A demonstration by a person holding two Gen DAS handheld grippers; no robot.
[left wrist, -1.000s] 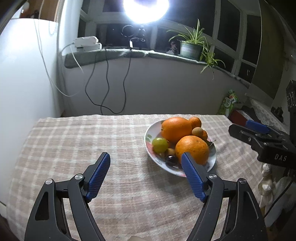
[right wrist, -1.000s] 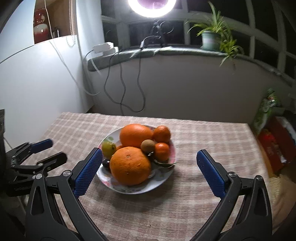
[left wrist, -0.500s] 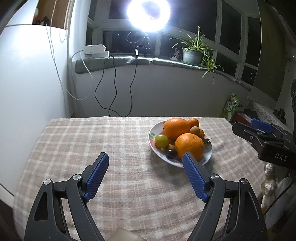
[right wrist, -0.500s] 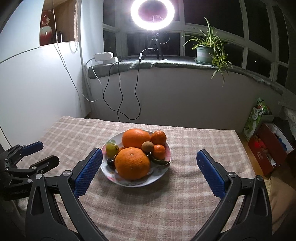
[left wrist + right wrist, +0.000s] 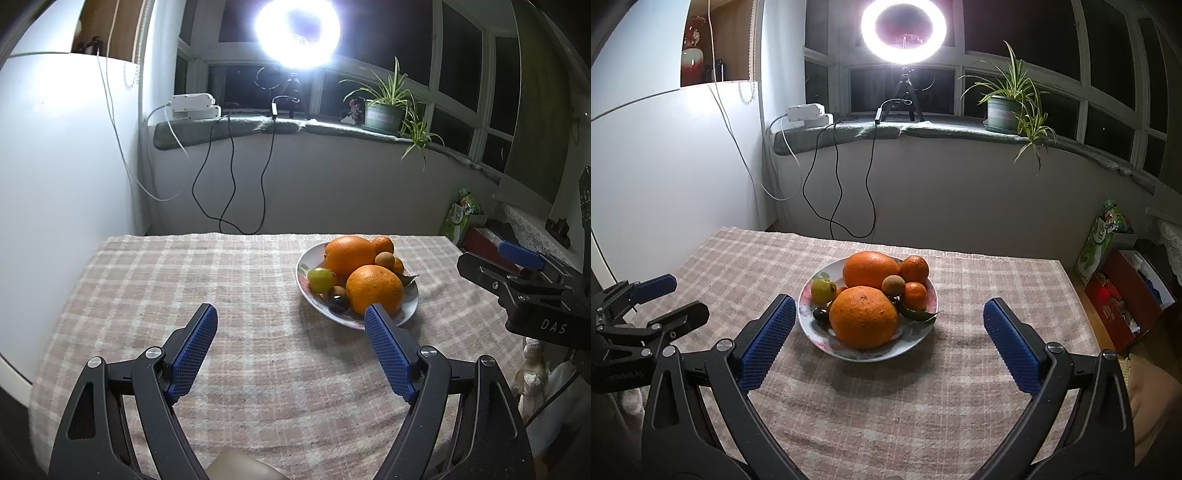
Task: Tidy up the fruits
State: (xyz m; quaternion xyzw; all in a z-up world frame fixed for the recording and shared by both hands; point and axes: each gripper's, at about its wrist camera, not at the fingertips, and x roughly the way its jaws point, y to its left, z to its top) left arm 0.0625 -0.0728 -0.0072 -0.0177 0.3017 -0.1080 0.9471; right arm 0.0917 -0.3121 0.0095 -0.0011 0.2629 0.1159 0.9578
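A white plate (image 5: 925, 334) (image 5: 412, 299) sits on the checked tablecloth and holds the fruit. On it are two large oranges (image 5: 863, 316) (image 5: 375, 289), two small mandarins (image 5: 914, 268), a brown kiwi-like fruit (image 5: 893, 285), a green fruit (image 5: 823, 290) (image 5: 320, 279) and a dark plum (image 5: 820, 314). My right gripper (image 5: 886, 314) is open and empty, held back from the plate and facing it. My left gripper (image 5: 291, 317) is open and empty, to the plate's left. Each gripper shows at the edge of the other's view.
The checked tablecloth (image 5: 871, 398) covers the table. A white panel (image 5: 55, 177) stands at the left. Behind are a wall, hanging cables (image 5: 834, 184), a ring light (image 5: 904, 27) and a potted plant (image 5: 1004, 110). A red box (image 5: 1126, 295) and bags are on the floor at the right.
Both grippers have pulled back and risen away from the plate, which now looks smaller and farther. The fruit has not moved. Both stay open.
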